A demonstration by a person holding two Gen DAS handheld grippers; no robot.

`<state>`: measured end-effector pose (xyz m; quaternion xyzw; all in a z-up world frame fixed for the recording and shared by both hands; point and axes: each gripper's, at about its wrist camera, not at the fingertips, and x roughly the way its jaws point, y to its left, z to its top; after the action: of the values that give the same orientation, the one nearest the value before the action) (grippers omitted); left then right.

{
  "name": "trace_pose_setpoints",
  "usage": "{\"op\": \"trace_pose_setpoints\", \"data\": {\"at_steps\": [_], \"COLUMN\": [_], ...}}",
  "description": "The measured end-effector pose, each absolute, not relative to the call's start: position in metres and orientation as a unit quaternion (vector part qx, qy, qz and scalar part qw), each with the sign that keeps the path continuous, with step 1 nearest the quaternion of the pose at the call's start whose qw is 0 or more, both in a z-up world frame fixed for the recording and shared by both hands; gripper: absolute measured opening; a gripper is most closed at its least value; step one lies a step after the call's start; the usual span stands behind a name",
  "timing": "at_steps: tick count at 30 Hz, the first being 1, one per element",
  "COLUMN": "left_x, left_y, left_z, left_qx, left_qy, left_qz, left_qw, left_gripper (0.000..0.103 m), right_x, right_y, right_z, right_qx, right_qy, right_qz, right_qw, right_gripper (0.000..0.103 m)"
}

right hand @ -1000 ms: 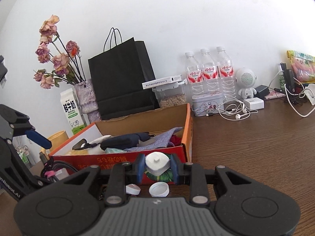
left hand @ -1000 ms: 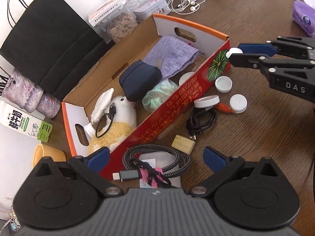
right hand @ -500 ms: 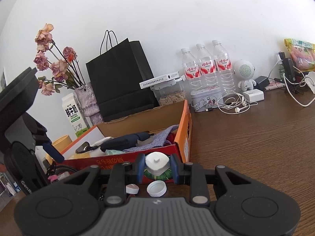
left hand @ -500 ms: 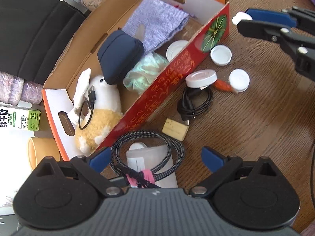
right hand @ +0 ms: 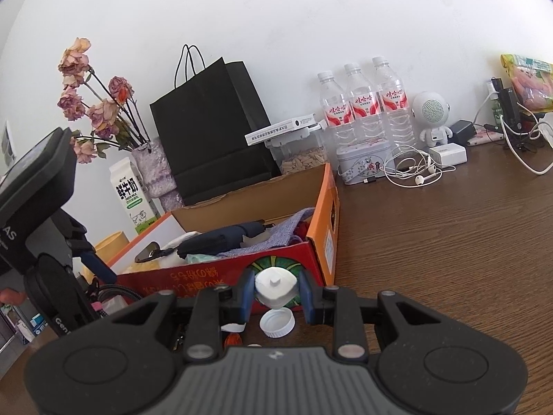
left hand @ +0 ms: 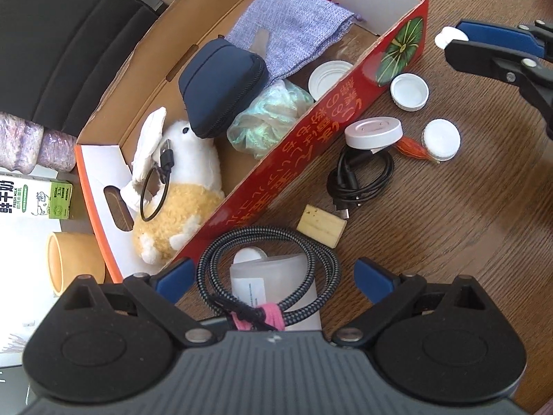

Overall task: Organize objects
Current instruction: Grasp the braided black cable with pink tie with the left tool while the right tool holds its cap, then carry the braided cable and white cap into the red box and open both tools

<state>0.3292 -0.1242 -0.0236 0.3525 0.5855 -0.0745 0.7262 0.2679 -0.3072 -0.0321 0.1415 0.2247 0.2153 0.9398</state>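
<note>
A red and orange cardboard box [left hand: 311, 145] [right hand: 221, 273] lies on the wooden table with a plush toy [left hand: 183, 200], a navy pouch [left hand: 221, 86], a purple cloth [left hand: 293, 31] and a white lid [left hand: 328, 79] inside. My left gripper [left hand: 273, 273] points down, open, straddling a coiled braided cable [left hand: 269, 266] that lies on a frosted packet [left hand: 276, 280]. My right gripper [right hand: 276, 290] is shut on a small white cap [right hand: 274, 285] beside the box's right end; its fingers [left hand: 497, 34] also reach in from the right in the left wrist view.
Outside the box lie two white lids [left hand: 409, 91] [left hand: 442, 138], a white puck charger [left hand: 373, 131], a black cable [left hand: 359, 180] and a cork [left hand: 321, 224]. Behind stand a black bag [right hand: 211, 128], a milk carton [right hand: 129, 197], dried flowers [right hand: 93, 103], water bottles [right hand: 363, 107], a tin [right hand: 363, 164] and earphones [right hand: 414, 169].
My left gripper has tilted further down and come closer over the braided cable, which now sits between its fingers. The right gripper keeps the white cap and has hardly moved.
</note>
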Motion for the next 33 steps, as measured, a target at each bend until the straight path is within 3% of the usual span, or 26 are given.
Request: {"op": "trace_pose_setpoints", "data": {"at_steps": [13, 15, 18, 33], "left_x": [0.334, 0.334, 0.333, 0.292], "left_y": [-0.127, -0.127, -0.124, -0.116], "left_z": [-0.035, -0.037, -0.038, -0.018], "left_qx": [0.365, 0.362, 0.358, 0.331], "left_qy": [0.604, 0.606, 0.608, 0.517], "left_qz": [-0.061, -0.058, -0.054, -0.025], "left_qw": [0.706, 0.706, 0.706, 0.789], "left_gripper": [0.101, 0.099, 0.087, 0.083], "right_x": [0.267, 0.268, 0.267, 0.266], "right_y": [-0.307, -0.308, -0.307, -0.308], "right_z": [-0.032, -0.032, -0.032, -0.031], "right_qx": [0.138, 0.139, 0.138, 0.135], "right_qy": [0.224, 0.225, 0.225, 0.222], "right_qz": [0.217, 0.218, 0.217, 0.217], "right_qw": [0.94, 0.94, 0.94, 0.941], "right_gripper": [0.027, 0.026, 0.027, 0.027]}}
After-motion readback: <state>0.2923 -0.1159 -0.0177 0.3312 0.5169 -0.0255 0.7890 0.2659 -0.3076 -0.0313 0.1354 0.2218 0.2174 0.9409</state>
